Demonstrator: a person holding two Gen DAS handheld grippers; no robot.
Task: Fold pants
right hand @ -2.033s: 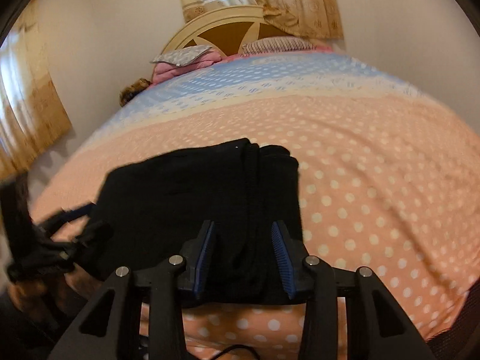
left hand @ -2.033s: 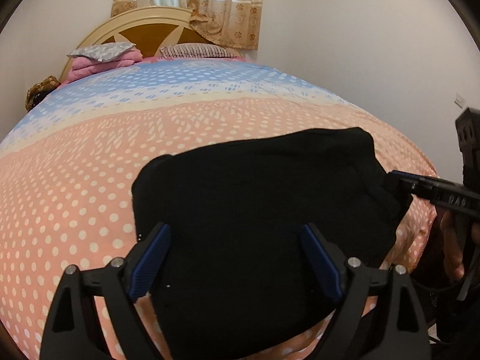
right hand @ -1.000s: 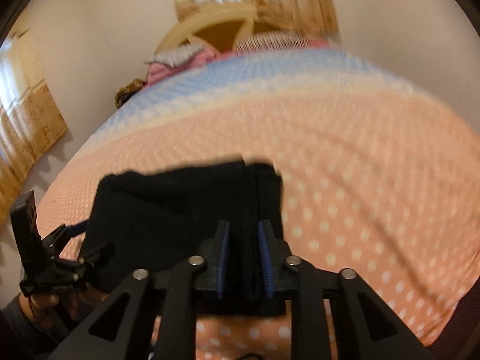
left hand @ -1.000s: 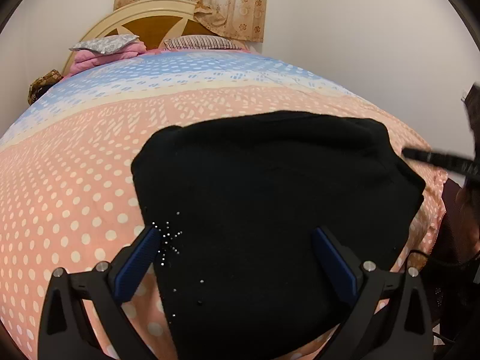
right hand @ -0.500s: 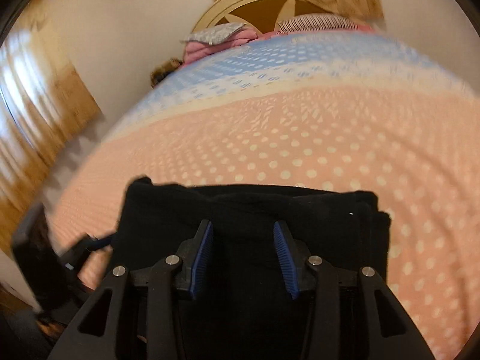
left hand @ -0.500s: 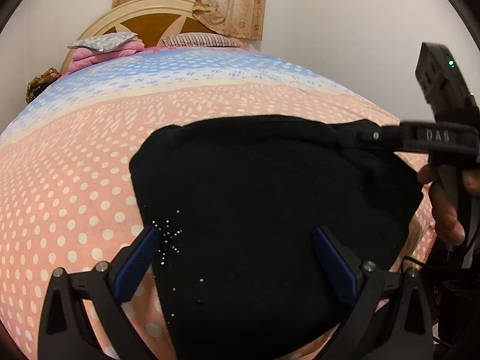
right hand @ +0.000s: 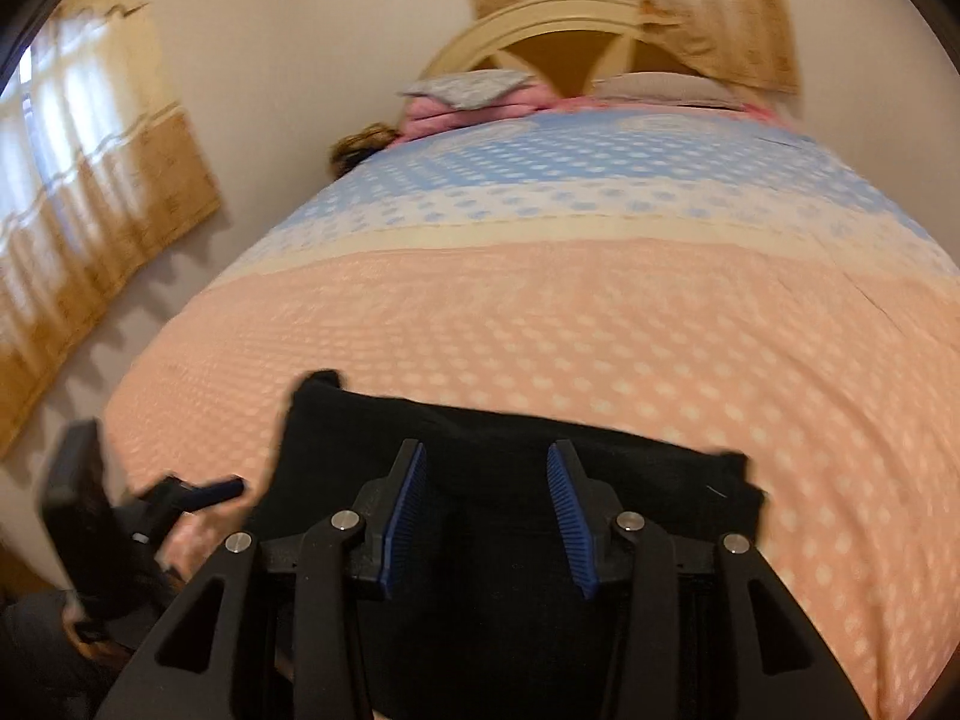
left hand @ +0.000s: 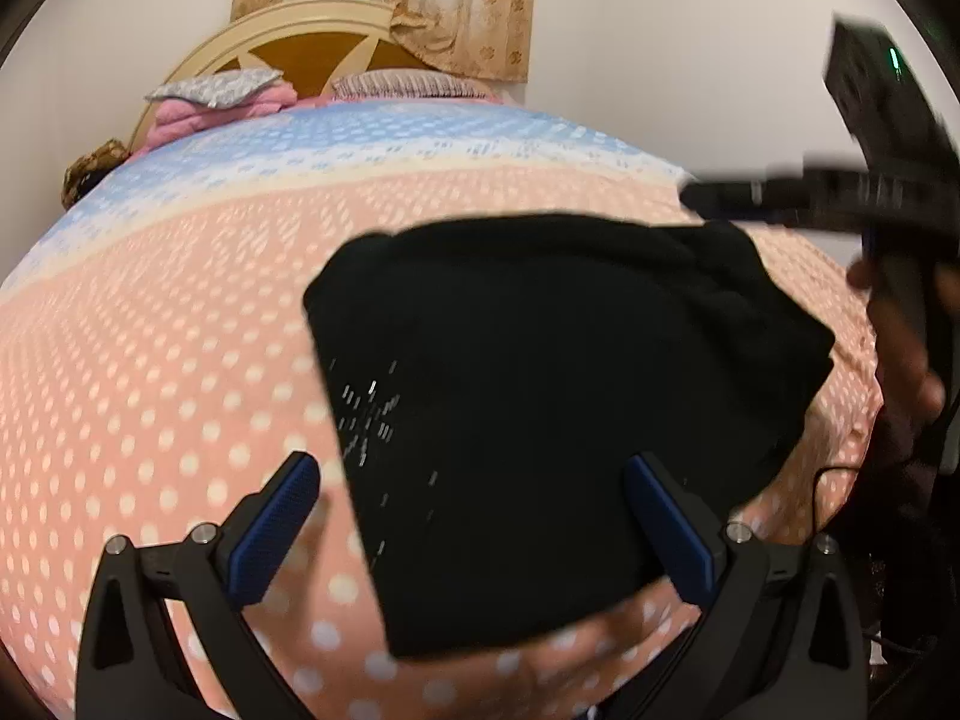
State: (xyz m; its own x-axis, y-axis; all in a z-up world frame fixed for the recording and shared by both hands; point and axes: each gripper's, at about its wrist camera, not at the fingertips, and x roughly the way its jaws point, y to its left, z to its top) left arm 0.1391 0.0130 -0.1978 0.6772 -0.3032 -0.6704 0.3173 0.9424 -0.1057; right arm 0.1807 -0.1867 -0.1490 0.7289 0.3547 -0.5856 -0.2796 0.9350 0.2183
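- The black pants [left hand: 558, 396] lie folded into a compact, roughly rectangular bundle on the bedspread [left hand: 156, 360], at the near end of the bed, well apart from the pillows [left hand: 408, 84] by the headboard [left hand: 300, 42].
- The bedspread is peach with white dots under the pants and turns to a blue band toward the far end.
- The left gripper [left hand: 474, 522] hangs over the near edge of the bundle with its jaws spread wide; the blue pads [left hand: 270, 528] stand on either side of the cloth and press on nothing.
- The right gripper [right hand: 486, 504] hangs over the folded bundle; its jaws have just been opening and now stand apart, with black cloth seen between them but not pinched.
- From the left wrist camera, the right gripper shows blurred at the far right corner of the pants, a hand [left hand: 912, 360] on its handle.
- Tan curtains [right hand: 90, 192] hang on the wall beside the bed.
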